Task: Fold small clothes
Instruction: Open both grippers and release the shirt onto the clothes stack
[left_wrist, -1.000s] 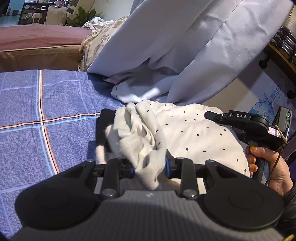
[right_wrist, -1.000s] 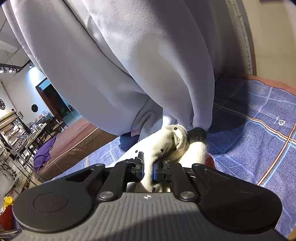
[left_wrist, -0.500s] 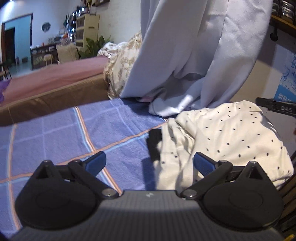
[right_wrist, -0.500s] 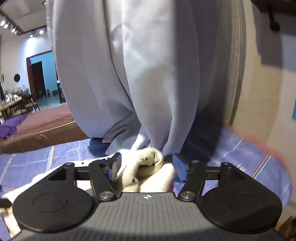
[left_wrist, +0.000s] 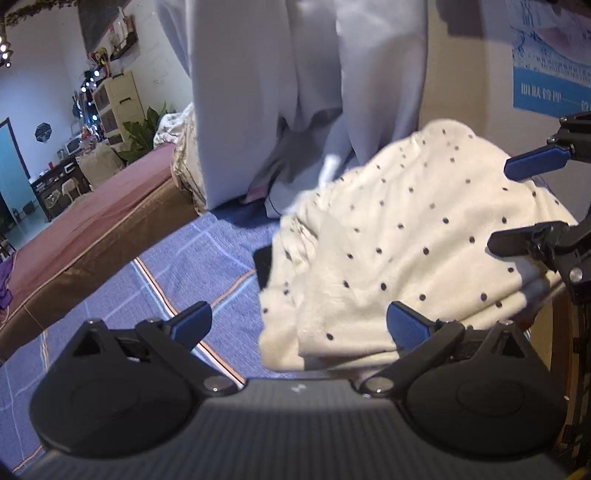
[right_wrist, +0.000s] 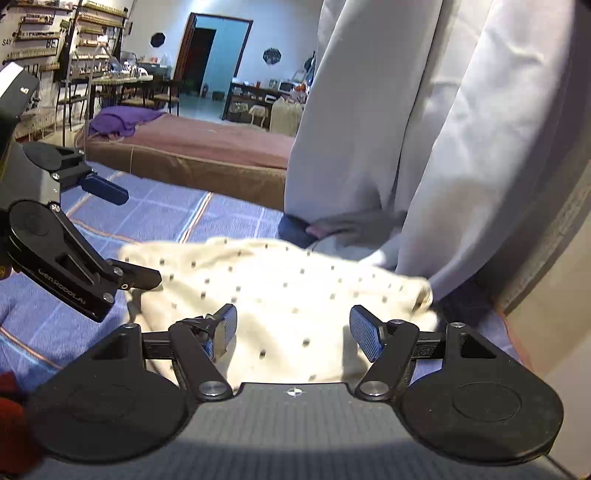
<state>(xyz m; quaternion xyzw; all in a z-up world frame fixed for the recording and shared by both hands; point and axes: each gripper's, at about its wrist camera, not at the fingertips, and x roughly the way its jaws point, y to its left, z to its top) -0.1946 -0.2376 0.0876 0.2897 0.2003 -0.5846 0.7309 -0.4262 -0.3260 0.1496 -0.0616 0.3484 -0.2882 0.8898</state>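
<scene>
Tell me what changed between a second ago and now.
Both tools let go. The left tool was clamped on a bunched edge of the dotted white garment and now stands wide open, drawn back. The right tool also released its pinch and opened, with the cloth lying flatter between its fingers. The garment stays on the blue plaid cover beside the grey curtain.

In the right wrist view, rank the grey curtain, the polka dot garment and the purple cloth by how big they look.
1. grey curtain, largest.
2. polka dot garment.
3. purple cloth, smallest, though it lies far back, so its true size is unsure.
</scene>
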